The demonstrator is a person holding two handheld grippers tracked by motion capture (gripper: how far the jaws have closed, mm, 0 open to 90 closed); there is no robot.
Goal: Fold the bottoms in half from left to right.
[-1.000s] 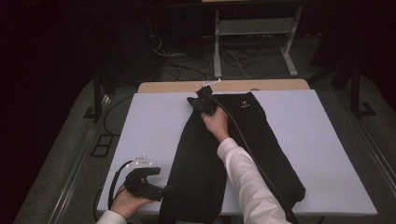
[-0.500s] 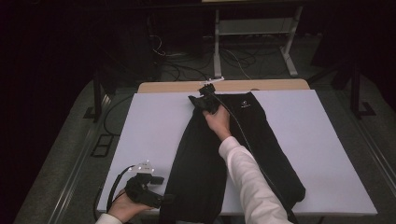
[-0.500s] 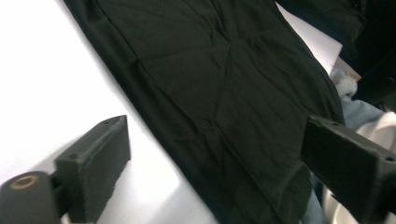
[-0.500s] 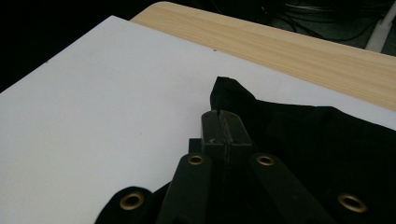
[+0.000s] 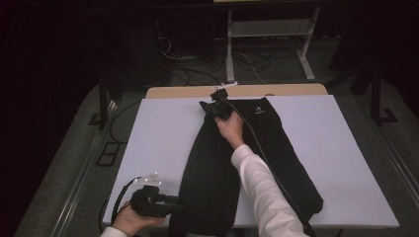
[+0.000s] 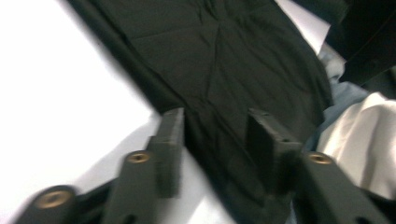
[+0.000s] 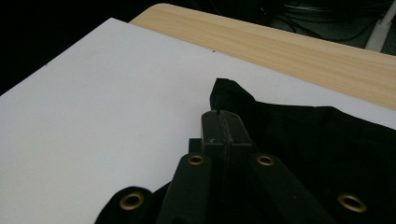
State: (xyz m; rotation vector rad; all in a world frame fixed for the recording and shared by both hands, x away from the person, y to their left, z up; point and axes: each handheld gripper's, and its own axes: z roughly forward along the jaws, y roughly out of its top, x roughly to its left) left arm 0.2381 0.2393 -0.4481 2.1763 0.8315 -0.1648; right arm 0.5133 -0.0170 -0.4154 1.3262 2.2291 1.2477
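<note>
Black trousers, hem cut off, right tool part-hidden

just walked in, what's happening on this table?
A person is working a pair of black trousers laid lengthwise on a white table cover, a hand-held gripper in each hand. The right gripper is at the far, waistband end, jaws shut on the corner of the fabric. The left gripper is at the near hem on the left side; its jaws have just been closing, with the hem edge between them but a gap showing, so that end isn't pinched yet.
</note>
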